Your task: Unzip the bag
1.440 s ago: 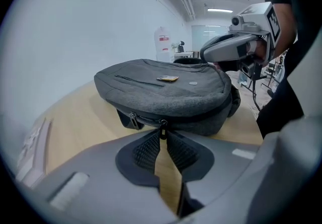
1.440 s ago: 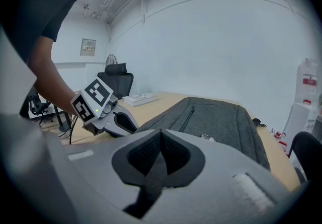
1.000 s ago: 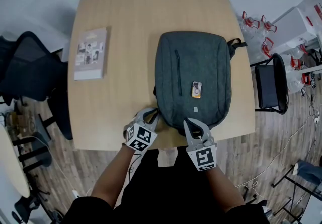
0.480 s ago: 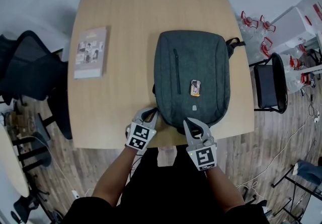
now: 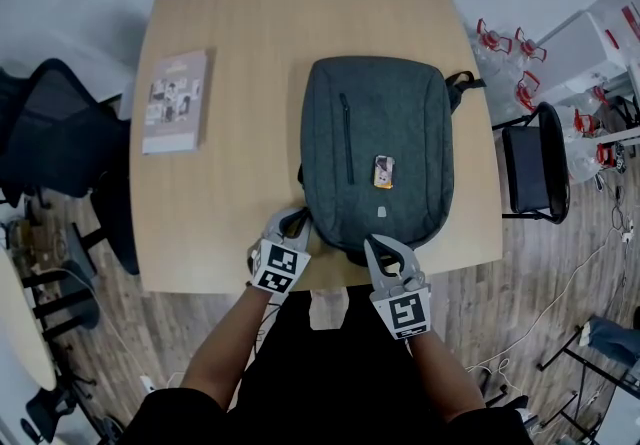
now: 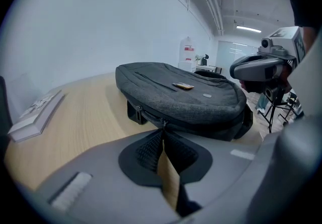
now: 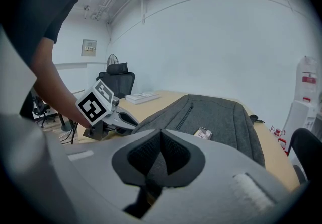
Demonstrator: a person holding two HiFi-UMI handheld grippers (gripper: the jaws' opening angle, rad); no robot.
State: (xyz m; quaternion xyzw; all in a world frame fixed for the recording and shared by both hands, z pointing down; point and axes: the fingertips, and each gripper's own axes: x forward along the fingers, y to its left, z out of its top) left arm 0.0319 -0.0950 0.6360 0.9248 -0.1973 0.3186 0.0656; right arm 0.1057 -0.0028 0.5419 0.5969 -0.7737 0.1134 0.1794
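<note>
Flat on the pale wooden counter, toward its near right side: the grey bag, zipped shut all round, nothing of the inside on show. Front pocket zip closed too. On top of the fabric, a small orange-and-white packet. Well off to the left on the same counter, a book, lying flat and apart from the bag.

Over to the near left corner of the bag now, with the left gripper angled in toward the side seam and tipped downward, marker cube up. Just been closing in, those jaws, then easing back a touch; seen from the left gripper view, tips together right on the zip pull, pinching it where the main zip runs along the bag's side.

And on the other side, the right gripper pointing straight ahead at the bag's near edge, tipped down a little less steeply. Jaws pressed tight together; grey fabric showing just behind them, but no telling whether any of it is caught. Both forearms reaching in from the counter's near edge, bare to the elbow.
</note>
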